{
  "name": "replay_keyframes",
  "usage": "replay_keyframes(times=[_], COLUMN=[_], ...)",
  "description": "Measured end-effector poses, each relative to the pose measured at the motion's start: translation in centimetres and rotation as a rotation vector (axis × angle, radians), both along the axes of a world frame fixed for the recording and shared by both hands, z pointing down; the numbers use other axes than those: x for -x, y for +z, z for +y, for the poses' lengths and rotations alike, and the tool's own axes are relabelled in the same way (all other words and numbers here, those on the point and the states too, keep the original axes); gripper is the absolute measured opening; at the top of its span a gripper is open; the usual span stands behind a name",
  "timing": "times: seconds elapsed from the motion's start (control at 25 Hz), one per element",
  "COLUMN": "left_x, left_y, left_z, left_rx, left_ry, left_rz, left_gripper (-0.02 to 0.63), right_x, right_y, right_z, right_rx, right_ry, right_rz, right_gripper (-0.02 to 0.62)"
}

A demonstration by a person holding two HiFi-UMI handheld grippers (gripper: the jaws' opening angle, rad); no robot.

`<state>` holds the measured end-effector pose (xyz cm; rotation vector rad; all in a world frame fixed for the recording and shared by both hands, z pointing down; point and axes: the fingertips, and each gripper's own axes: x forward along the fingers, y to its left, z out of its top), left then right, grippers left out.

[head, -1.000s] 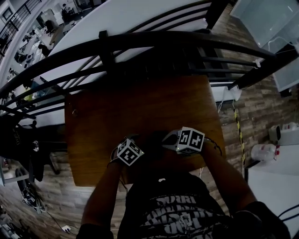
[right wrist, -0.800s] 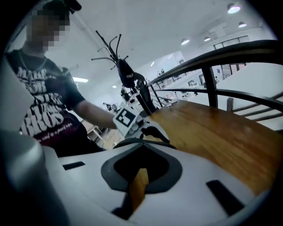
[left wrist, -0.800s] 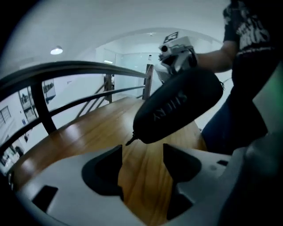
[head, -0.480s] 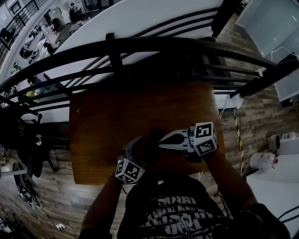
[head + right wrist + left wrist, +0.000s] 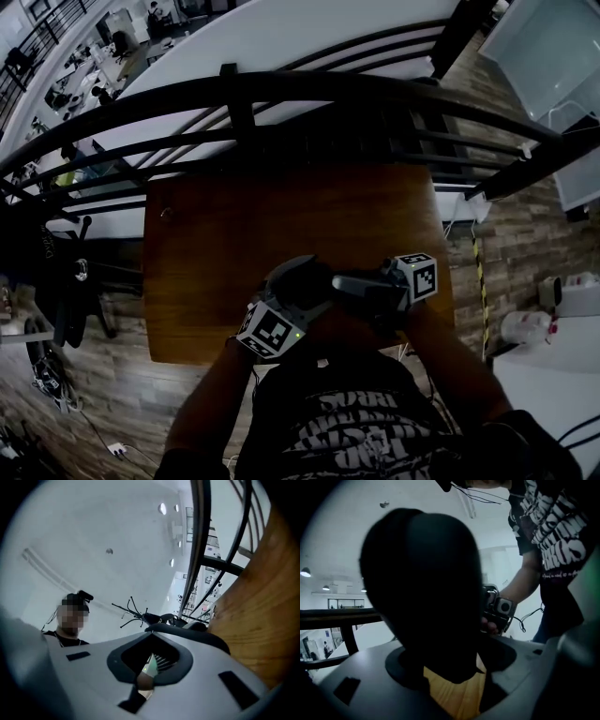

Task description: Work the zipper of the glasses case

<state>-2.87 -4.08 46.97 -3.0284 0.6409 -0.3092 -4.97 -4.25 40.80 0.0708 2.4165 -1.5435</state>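
While the person (image 5: 375,427) stood at the near edge of the table (image 5: 234,225), a dark metal railing (image 5: 309,89) ran across the far side of it. The brown wooden table surface was bare apart from the two tools, which were grouped together over its near edge, close to the person's body.

The left tool (image 5: 454,672) was clamped on the glasses case (image 5: 422,583). The case, dark and rounded, rose upright from between the jaws and filled the middle of the left gripper view, with a strip of table visible below it. The case was therefore held above the table, not resting on it.

The right tool (image 5: 143,681) pointed across toward the left tool, and in the left gripper view it appeared just beside the case. Its jaws were drawn together with only a narrow gap; what, if anything, sat in that gap could not be resolved. The marker cubes (image 5: 274,330) faced upward.
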Motion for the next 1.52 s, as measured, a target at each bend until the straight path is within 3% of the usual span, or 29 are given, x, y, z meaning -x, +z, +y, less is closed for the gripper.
replay_keyframes(times=[0.16, 0.36, 0.64, 1.2, 1.52], left_x=[-0.5, -0.3, -0.9, -0.9, -0.2], left_y=[1.1, 4.9, 9.4, 12.8, 13.2], left_z=[-0.6, -1.0, -0.9, -1.9, -2.3], left_rx=[0.046, 0.090, 0.188, 0.272, 0.268], left_ry=[0.026, -0.008, 0.039, 0.073, 0.052], left_rz=[-0.054, -0.280, -0.500, -0.748, -0.794], left_gripper=[0.281, 0.272, 0.272, 0.270, 0.270], right_x=[-0.8, -1.4, -1.9, -1.2, -0.9], right_y=[1.4, 2.7, 4.0, 5.2, 5.6], right_z=[0.0, -0.2, -0.3, -1.6, -1.8], right_rx=[0.013, -0.079, -0.085, -0.061, -0.051], right_ry=[0.028, 0.051, 0.048, 0.057, 0.081], right_rz=[0.050, 0.235, 0.340, 0.478, 0.513], right_gripper=[-0.002, -0.002, -0.002, -0.002, -0.002])
